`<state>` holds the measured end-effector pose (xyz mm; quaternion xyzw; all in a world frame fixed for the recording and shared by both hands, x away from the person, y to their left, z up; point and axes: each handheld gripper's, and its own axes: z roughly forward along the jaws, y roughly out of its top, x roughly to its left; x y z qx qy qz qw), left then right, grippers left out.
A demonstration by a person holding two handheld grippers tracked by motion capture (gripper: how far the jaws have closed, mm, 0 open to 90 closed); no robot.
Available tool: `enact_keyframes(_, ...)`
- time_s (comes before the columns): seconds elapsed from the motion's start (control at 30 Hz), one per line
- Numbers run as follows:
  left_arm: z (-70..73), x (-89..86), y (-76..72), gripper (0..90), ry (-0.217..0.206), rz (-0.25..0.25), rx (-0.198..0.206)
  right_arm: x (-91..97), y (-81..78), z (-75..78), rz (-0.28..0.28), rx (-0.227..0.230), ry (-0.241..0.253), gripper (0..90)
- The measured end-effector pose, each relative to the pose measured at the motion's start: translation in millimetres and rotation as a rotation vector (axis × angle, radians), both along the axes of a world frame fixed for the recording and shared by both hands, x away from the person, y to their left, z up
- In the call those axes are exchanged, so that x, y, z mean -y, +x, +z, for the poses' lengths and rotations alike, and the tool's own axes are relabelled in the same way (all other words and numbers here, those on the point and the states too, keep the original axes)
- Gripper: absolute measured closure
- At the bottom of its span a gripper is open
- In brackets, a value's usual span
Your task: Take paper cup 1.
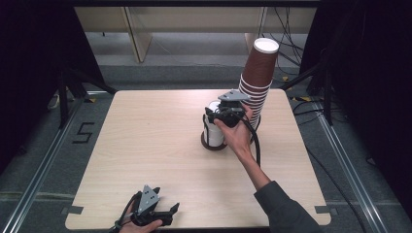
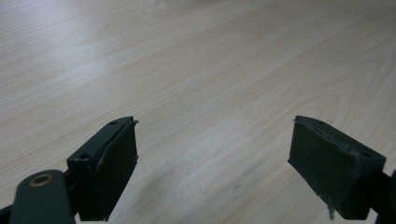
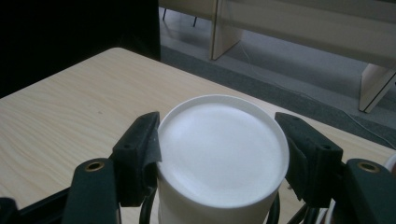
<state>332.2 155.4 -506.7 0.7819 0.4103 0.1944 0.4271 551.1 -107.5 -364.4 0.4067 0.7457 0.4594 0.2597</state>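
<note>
Nearest the lens: left gripper (image 1: 171,211) idle at table (image 1: 145,145) edge, jaws apart, nothing between. Farther off, right gripper (image 3: 219,154) clenched around inverted white paper cup (image 3: 223,154) at mid-table, beside stack of brown cups (image 1: 258,73). Light, thin-walled, crushable; best gripped gently near stiff base.

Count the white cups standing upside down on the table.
1: the white cup near the table's middle, clamped by the right gripper. The tall stack beside it is brown cups; more may be hidden behind.
</note>
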Motion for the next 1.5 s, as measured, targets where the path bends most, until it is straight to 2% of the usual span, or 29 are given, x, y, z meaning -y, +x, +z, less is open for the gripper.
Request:
enact_keyframes(0.13, 0.0, 0.2, 0.0, 14.7, 0.003, -0.002, -0.001, 2.2, -3.2, 15.8, 0.010, 0.043, -0.017, 35.3)
enact_keyframes(0.2, 0.1, -0.1, -0.2, 14.7, 0.005, -0.004, -0.002, 3.5, -4.7, 20.7, 0.014, 0.037, 0.007, 35.2)
enact_keyframes(0.23, 0.0, 0.0, 0.0, 14.7, 0.002, -0.001, -0.001, 4.0, -5.0, 23.0, 0.023, 0.049, 0.012, 35.3)
enact_keyframes(0.33, -0.1, 0.1, 0.1, 14.7, -0.001, 0.000, 0.000, 4.3, -8.4, 28.1, 0.018, 0.046, 0.020, 35.3)
enact_keyframes(0.37, 0.0, -0.1, -0.1, 14.7, 0.002, -0.002, -0.001, 5.4, -10.6, 32.1, 0.040, 0.070, 0.014, 35.3)
enact_keyframes(0.47, 0.1, -0.1, 0.2, 14.7, 0.000, 0.000, 0.003, 5.1, -15.4, 34.8, 0.054, 0.064, 0.026, 35.3)
enact_keyframes(0.5, 0.0, -0.3, 0.3, 14.7, -0.001, 0.000, 0.002, 4.8, -20.1, 36.5, 0.079, 0.080, 0.021, 35.3)
enact_keyframes(0.63, 0.3, 0.2, -0.1, 14.7, -0.005, 0.011, 0.004, 3.7, -30.3, 37.5, 0.101, 0.070, 0.033, 35.3)
enact_keyframes(0.7, 0.2, 0.1, -0.2, 14.7, -0.006, 0.012, 0.005, 3.6, -43.6, 37.7, 0.142, 0.060, 0.024, 35.3)
enact_keyframes(0.87, 0.4, -0.4, 0.1, 14.7, 0.000, 0.012, 0.006, 3.3, -59.5, 33.3, 0.188, 0.047, 0.016, 35.3)
enact_keyframes(1.03, -0.2, -0.2, 0.7, 14.7, -0.002, 0.008, 0.002, 3.3, -77.0, 20.8, 0.247, 0.033, 0.008, 35.3)
enact_keyframes(1.17, -0.7, 0.0, 1.2, 14.7, -0.008, 0.010, 0.002, 2.3, -83.3, 12.1, 0.267, 0.022, 0.009, 35.2)
enact_keyframes(1.2, -0.6, -0.1, 1.0, 14.7, -0.009, 0.012, 0.002, 1.7, -85.8, 5.8, 0.290, 0.011, 0.003, 35.2)
enact_keyframes(1.4, 0.2, -1.4, 1.2, 14.6, -0.005, 0.012, 0.007, 1.5, -93.6, -8.2, 0.301, -0.025, 0.009, 35.2)
enact_keyframes(1.43, 0.2, -1.3, 1.5, 14.7, -0.008, 0.017, 0.007, 1.4, -94.9, -15.3, 0.326, -0.023, -0.013, 35.2)
enact_keyframes(1.5, 0.2, -1.4, 1.5, 14.7, -0.007, 0.015, 0.007, 0.9, -96.4, -18.0, 0.328, -0.037, -0.020, 35.2)
